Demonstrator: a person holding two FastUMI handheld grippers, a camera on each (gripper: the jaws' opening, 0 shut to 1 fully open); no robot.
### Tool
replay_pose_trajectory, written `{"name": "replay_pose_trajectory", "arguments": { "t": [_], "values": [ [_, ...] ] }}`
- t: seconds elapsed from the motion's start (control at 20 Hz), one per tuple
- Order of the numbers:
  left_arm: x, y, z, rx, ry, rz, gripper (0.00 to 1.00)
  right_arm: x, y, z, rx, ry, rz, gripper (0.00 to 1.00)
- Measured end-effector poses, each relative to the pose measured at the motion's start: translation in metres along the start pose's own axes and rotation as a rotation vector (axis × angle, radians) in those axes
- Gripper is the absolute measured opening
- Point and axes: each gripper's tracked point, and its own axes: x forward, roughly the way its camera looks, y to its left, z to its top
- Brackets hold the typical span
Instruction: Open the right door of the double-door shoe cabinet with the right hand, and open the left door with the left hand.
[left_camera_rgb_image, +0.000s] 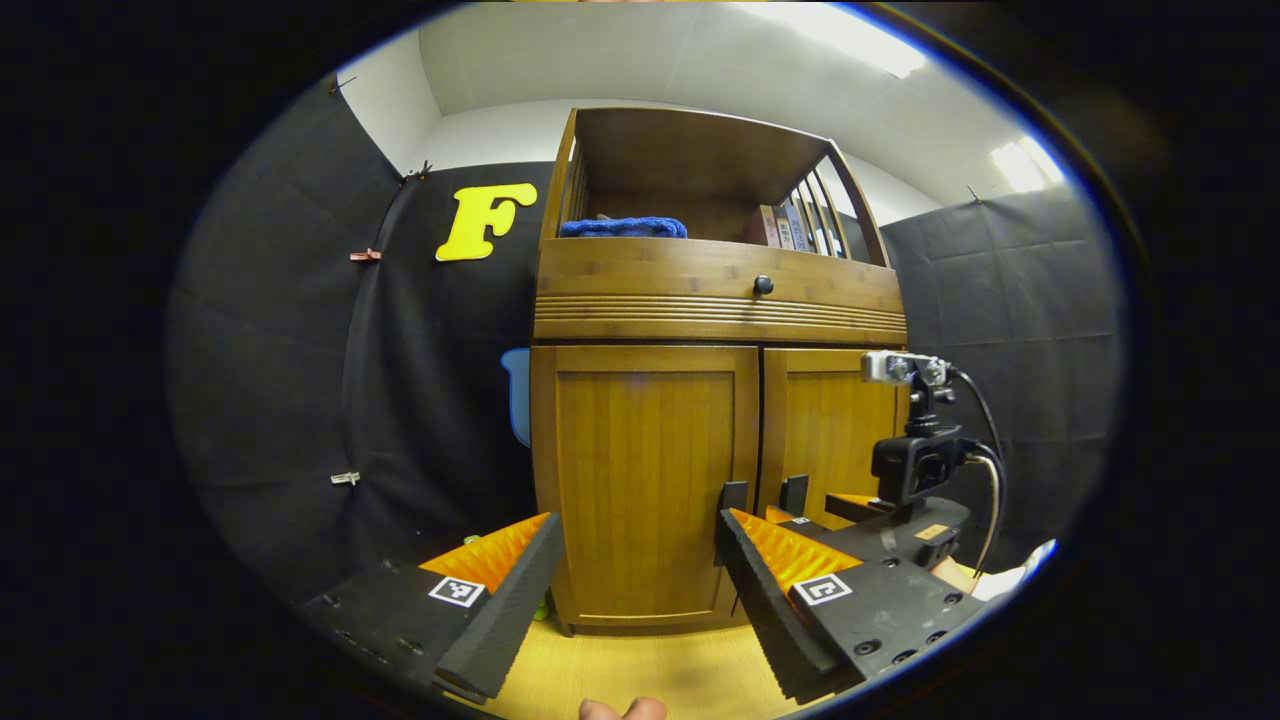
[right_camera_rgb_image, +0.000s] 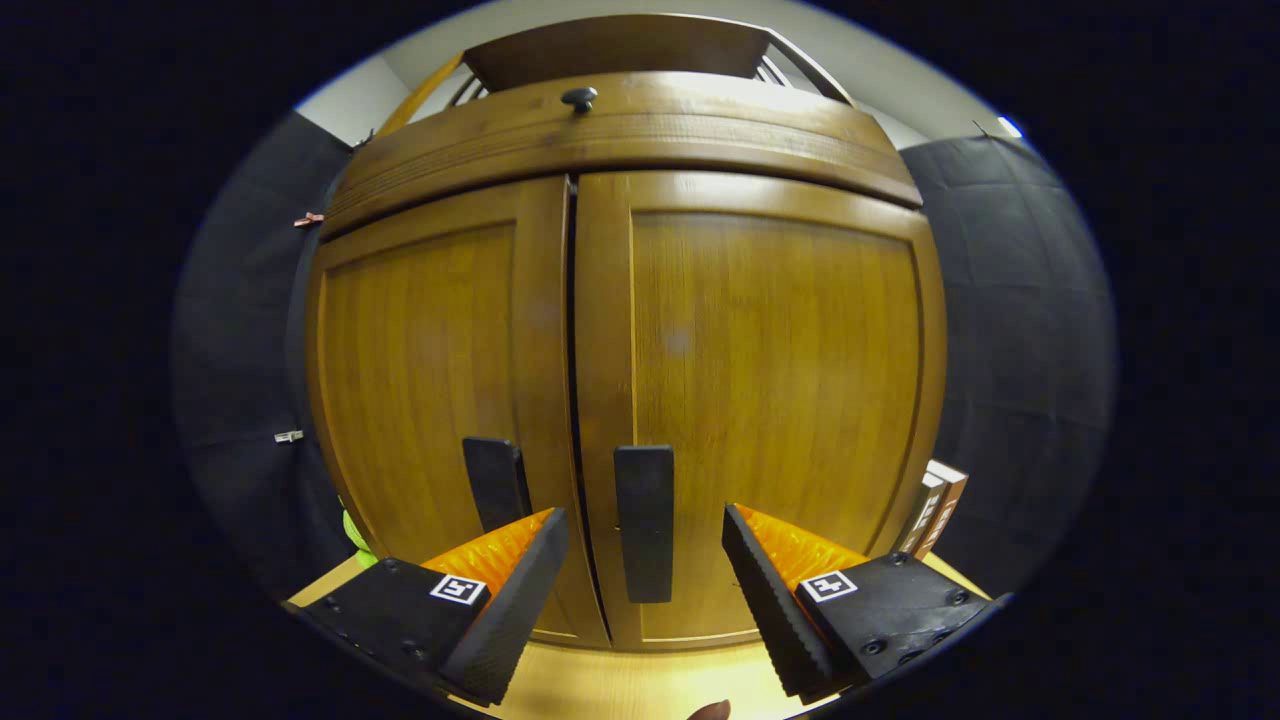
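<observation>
Centre of the right gripper view: brown bamboo double-door shoe cabinet (right_camera_rgb_image: 640, 330), both doors shut. Right gripper (right_camera_rgb_image: 645, 580) has its fingers spread wide either side of the right door's flat black vertical handle (right_camera_rgb_image: 643, 522), not touching it. Left door's matching black handle (right_camera_rgb_image: 495, 482) sits just left of the seam. Left gripper (left_camera_rgb_image: 635, 570), fingers also wide, hangs back, facing the left door panel (left_camera_rgb_image: 645, 480) at lower centre. Looks like the approach step for the right door. Next: push in, pinch the handle, pull along the hinge arc.
</observation>
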Motion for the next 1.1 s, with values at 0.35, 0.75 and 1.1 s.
{"name": "replay_pose_trajectory", "arguments": {
  "t": [0.35,0.75,1.1],
  "values": [
    [0.0,0.023,-0.013,0.002,0.035,0.02,0.96,0.037,0.005,-0.01,-0.004,0.021,-0.008,0.47],
    [-0.003,0.014,-0.005,-0.035,0.035,0.034,0.95,0.01,0.003,-0.009,-0.013,0.06,0.071,0.27],
    [-0.013,-0.017,-0.001,-0.03,0.029,0.06,0.95,-0.063,-0.029,-0.012,0.022,0.058,0.112,0.27]
  ]
}}
